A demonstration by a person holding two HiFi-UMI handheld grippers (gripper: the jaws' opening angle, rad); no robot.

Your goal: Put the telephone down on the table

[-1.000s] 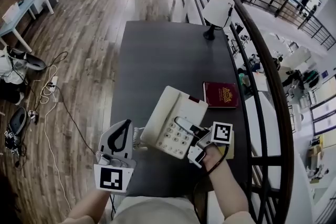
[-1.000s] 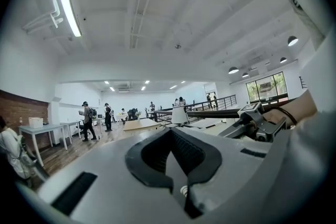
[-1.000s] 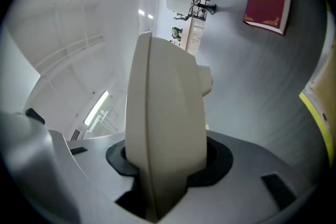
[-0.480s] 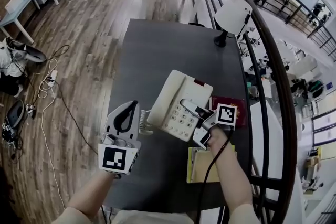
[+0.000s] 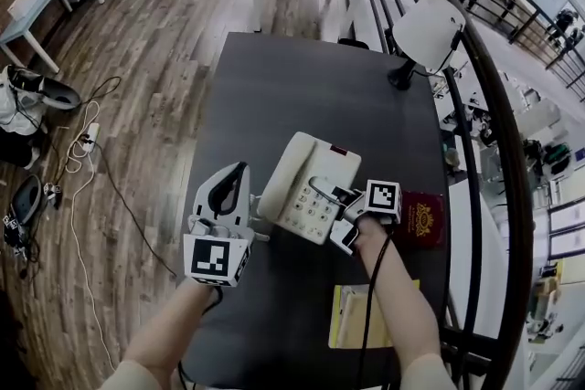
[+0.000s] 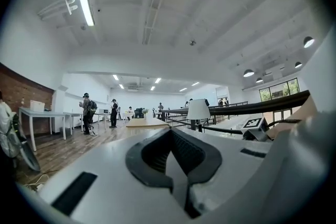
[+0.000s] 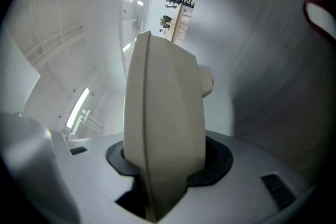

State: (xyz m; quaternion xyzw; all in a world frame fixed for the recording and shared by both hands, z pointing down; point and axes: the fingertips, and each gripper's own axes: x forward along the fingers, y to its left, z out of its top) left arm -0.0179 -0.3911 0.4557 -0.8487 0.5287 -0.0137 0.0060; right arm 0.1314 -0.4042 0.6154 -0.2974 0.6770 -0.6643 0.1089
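The left gripper (image 5: pixel 234 182) hangs just beside the left edge of the telephone, its claw pressed together on nothing; the left gripper view shows the dark pads meeting with only the room beyond. To its right, the cream plastic push-button telephone (image 5: pixel 303 185) sits tilted over the near half of the dark grey rectangular table (image 5: pixel 292 87); whether its base touches the top cannot be told. The right gripper (image 5: pixel 331 194) pinches the telephone's right edge, the cream shell wedged between its pads. Further right, a dark red booklet (image 5: pixel 423 219) lies flat, close by the gripper. The step in hand looks like the lowering itself. The next move probably calls for levelling the body onto bare table left of the booklet, then spreading the right claw only once the base rests flat; a tilted release could let it tip.
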